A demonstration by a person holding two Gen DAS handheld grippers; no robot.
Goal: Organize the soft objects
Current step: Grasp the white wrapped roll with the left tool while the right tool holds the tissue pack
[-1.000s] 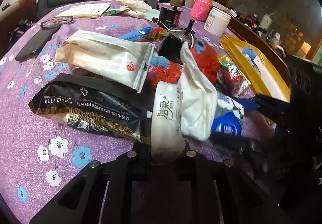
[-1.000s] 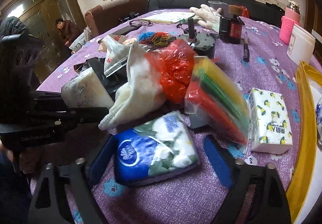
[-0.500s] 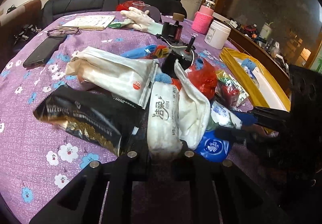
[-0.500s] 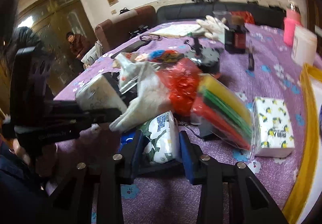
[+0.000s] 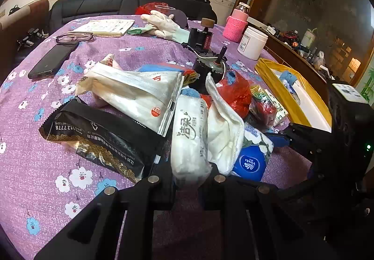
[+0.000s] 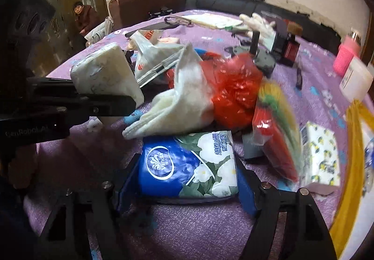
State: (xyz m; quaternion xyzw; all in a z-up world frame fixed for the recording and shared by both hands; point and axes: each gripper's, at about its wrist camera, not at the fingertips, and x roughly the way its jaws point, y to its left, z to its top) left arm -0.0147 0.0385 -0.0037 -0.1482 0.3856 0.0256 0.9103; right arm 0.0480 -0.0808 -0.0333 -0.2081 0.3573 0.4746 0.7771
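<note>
In the right wrist view, the clear bag of red, green and yellow cloths (image 6: 278, 124) is smeared by motion blur. The yellow-rimmed tray (image 6: 350, 143) is cut off at the right edge. The white folded towel (image 5: 224, 129) covers part of the crumpled red plastic bag (image 5: 236, 94).

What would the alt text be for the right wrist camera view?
The right gripper has its jaws opening around a blue and white floral tissue pack on a purple flowered tablecloth. Behind lie a white cloth, a red plastic bag and a bag of coloured cloths.
</note>
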